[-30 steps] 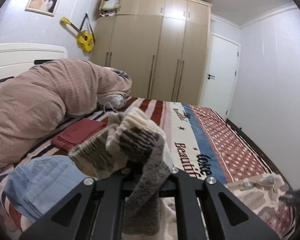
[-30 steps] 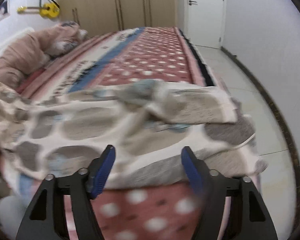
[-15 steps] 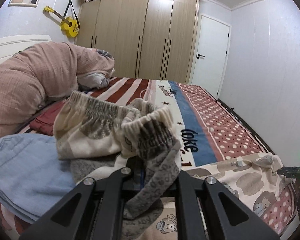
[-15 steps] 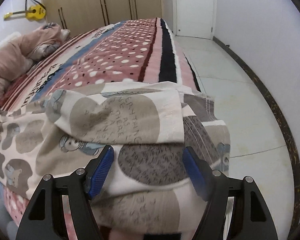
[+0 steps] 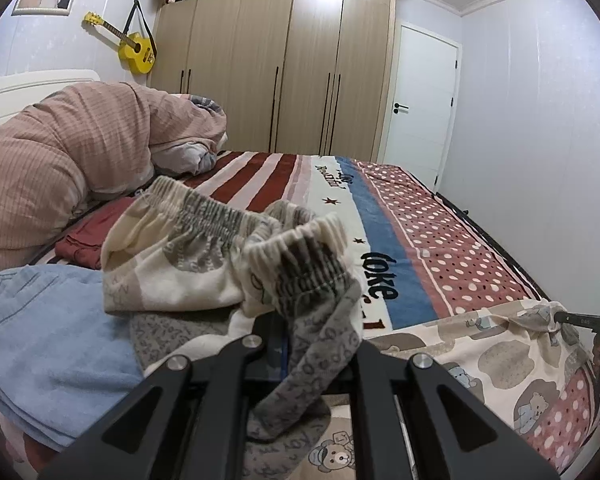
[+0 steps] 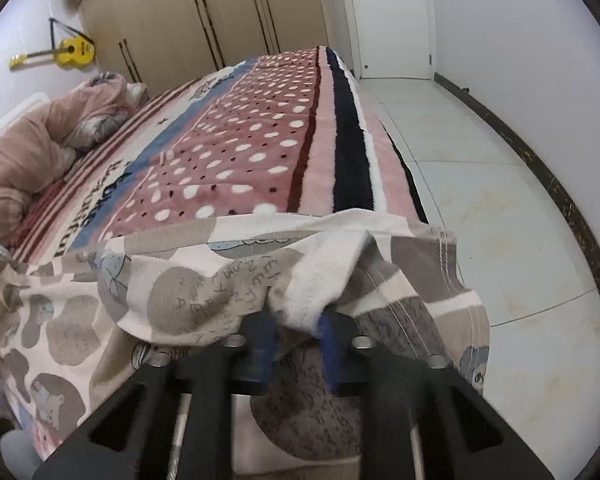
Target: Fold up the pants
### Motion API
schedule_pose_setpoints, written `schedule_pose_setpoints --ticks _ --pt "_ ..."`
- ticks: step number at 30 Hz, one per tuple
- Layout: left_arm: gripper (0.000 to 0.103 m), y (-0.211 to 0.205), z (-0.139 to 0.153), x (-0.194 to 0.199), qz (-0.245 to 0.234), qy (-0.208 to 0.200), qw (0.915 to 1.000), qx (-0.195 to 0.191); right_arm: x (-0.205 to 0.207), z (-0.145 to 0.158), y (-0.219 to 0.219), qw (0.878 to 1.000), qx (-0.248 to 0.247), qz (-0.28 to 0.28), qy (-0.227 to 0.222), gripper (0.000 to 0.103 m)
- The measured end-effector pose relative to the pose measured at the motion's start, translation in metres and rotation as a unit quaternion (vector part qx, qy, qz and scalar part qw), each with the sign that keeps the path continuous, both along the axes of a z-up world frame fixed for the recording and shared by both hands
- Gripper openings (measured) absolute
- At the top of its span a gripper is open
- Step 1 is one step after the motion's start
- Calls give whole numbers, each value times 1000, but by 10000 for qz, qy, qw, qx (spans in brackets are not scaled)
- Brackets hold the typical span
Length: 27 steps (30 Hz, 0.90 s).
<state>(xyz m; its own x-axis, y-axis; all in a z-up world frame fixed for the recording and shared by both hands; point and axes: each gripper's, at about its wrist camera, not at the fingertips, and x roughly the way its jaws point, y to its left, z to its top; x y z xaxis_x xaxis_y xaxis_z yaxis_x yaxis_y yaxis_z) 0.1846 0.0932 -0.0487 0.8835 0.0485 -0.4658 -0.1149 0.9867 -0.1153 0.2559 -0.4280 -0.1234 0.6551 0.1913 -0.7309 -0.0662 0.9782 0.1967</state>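
My left gripper pinches the pants at the waistband, on the bed. Only the right view shows my right gripper: jaws just closed, pinching the hem over the bed edge. Only the left view shows jeans.

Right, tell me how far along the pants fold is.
Early stage. Done: the bear-print pants lie stretched across the bed. In hand: the left gripper is shut on the elastic waistband; the right gripper has just been closing and now pinches the leg hems at the bed's edge. Left: no fold is made yet, so the hems must still meet the waistband.
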Motion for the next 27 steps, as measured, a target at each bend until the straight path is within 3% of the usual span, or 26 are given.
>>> schedule_pose_setpoints --ticks 6,14,17,18,19,24,27 --pt "5 1 1 3 -26 -80 10000 36 24 17 -4 9981 -272 -416 -375 4" --pt "5 -1 -5 13 -7 -63 10000 36 65 30 0 9971 -306 -403 -560 4" --pt "5 -5 -6 14 -31 -42 9999 108 83 24 1 9982 -467 -340 -152 14" --pt "5 -6 -6 14 -46 -36 9999 117 85 22 0 9981 -521 -339 -28 31" --pt "5 -6 -6 14 -58 -30 9999 116 81 23 -3 9977 -559 -372 -38 42" --pt "5 -9 -3 11 -85 -15 9999 59 44 22 -38 9986 -234 -475 93 57" --pt "5 -11 -2 9 -138 3 9999 69 22 8 -56 9979 -166 -377 492 57"
